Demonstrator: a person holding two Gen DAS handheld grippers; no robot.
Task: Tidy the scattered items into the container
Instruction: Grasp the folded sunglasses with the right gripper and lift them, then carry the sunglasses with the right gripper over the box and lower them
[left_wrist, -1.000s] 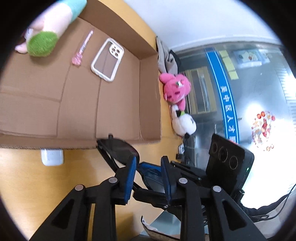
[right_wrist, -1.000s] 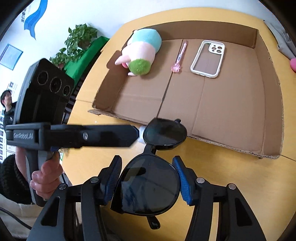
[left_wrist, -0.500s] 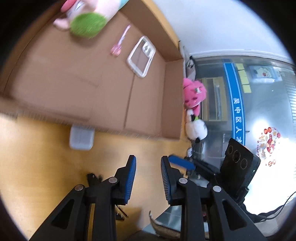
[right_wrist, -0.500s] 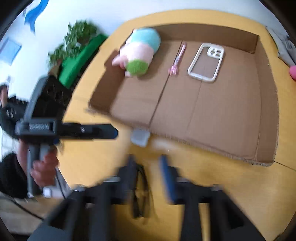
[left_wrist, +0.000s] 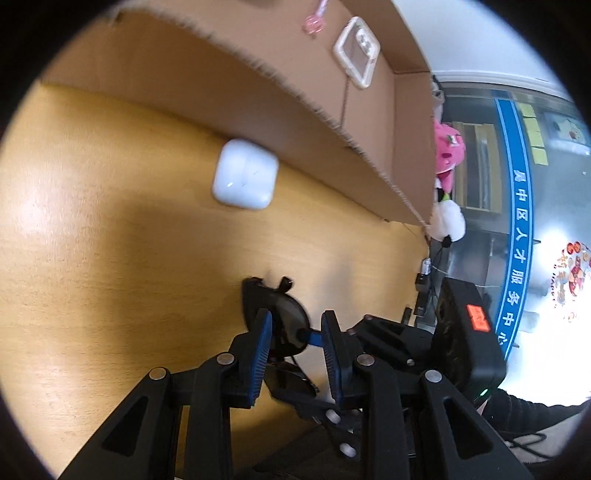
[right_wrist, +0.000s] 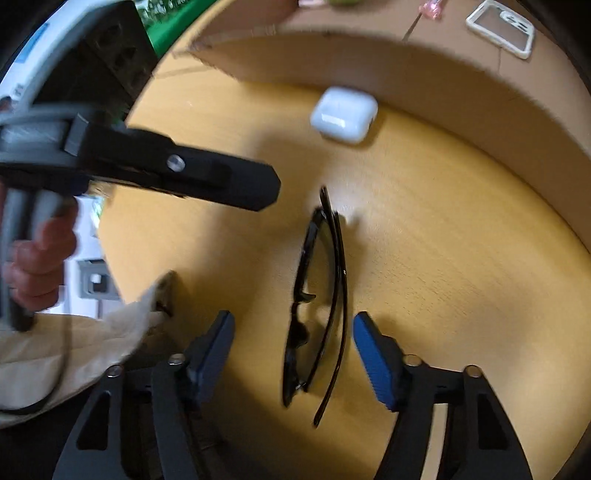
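Observation:
Black sunglasses (right_wrist: 319, 295) lie folded on the wooden table (right_wrist: 443, 240), between the open blue pads of my right gripper (right_wrist: 293, 354), untouched. In the left wrist view the sunglasses (left_wrist: 277, 314) sit just beyond my left gripper (left_wrist: 295, 332), whose pads stand a little apart with one lens showing between the tips; whether they touch it is unclear. A white earbuds case (right_wrist: 343, 112) lies against the cardboard box wall (right_wrist: 461, 85); it also shows in the left wrist view (left_wrist: 243, 179). The box holds a white phone case (left_wrist: 356, 51) and a pink hair clip (left_wrist: 316, 18).
A pink plush (left_wrist: 447, 147) and a white plush (left_wrist: 448, 221) lie past the box's right corner. The left gripper's arm (right_wrist: 166, 173) reaches across the upper left of the right wrist view. A cloth bag (right_wrist: 92, 350) hangs at the table's near edge.
The sunglasses have left my right gripper and now lie on the table. Both grippers have dropped low near the table, and the right gripper has opened wide.

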